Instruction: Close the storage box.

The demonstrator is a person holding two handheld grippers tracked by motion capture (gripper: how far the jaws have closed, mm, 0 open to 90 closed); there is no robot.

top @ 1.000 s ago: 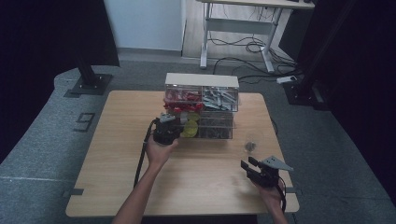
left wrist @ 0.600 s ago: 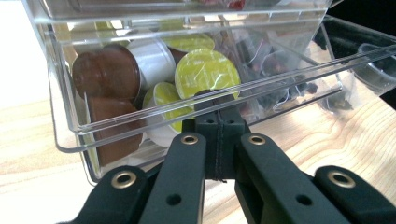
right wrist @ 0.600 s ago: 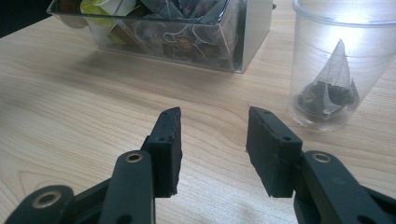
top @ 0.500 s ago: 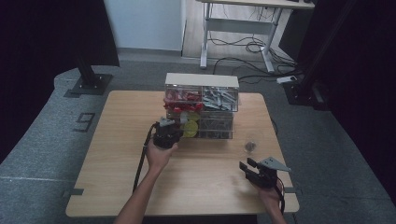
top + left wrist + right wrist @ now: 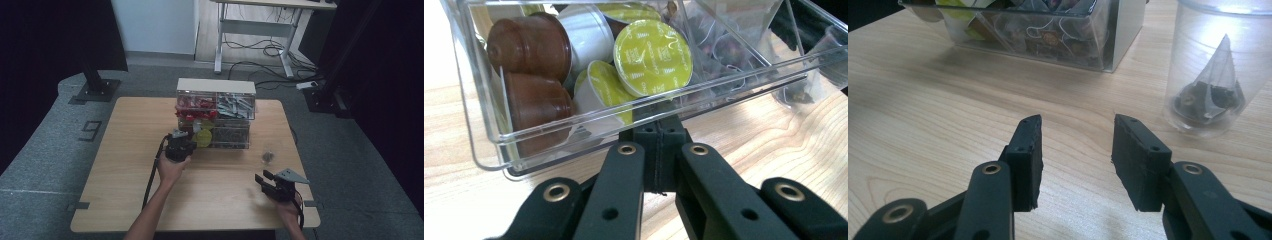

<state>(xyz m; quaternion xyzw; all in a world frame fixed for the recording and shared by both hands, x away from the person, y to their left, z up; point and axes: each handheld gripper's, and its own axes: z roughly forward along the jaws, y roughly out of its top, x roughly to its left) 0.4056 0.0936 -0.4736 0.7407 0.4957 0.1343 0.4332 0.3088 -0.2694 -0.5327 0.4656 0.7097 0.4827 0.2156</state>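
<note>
Here, from the high view, the left gripper [image 5: 180, 146] sits at the centre of the table [image 5: 130, 125], its forearm rising from 6 o'clock and the hand wrapped round its body; its tips meet the lower left drawer [image 5: 202, 137] of the clear organiser [image 5: 216, 112], which stands toward 12 o'clock; the right gripper [image 5: 265, 179] rests low at about 4 o'clock, held in a hand at the table's near edge and pointing toward 10 o'clock, well apart from the organiser; a clear cup [image 5: 268, 155] stands just beyond it toward 12 o'clock.

In the left gripper view, the jaws are closed together, pinching the front lip of the drawer [image 5: 574, 135], which is pulled out and tilted; inside lie coffee capsules [image 5: 653, 50], yellow-green lids at 12 o'clock, brown ones at 10 o'clock.

In the right gripper view, the jaws stand apart with nothing between them, only bare wood; the cup [image 5: 1218, 65] is at 2 o'clock, upright, with a tea bag [image 5: 1215, 85] inside; the organiser [image 5: 1048, 30] lies at 12 o'clock.
</note>
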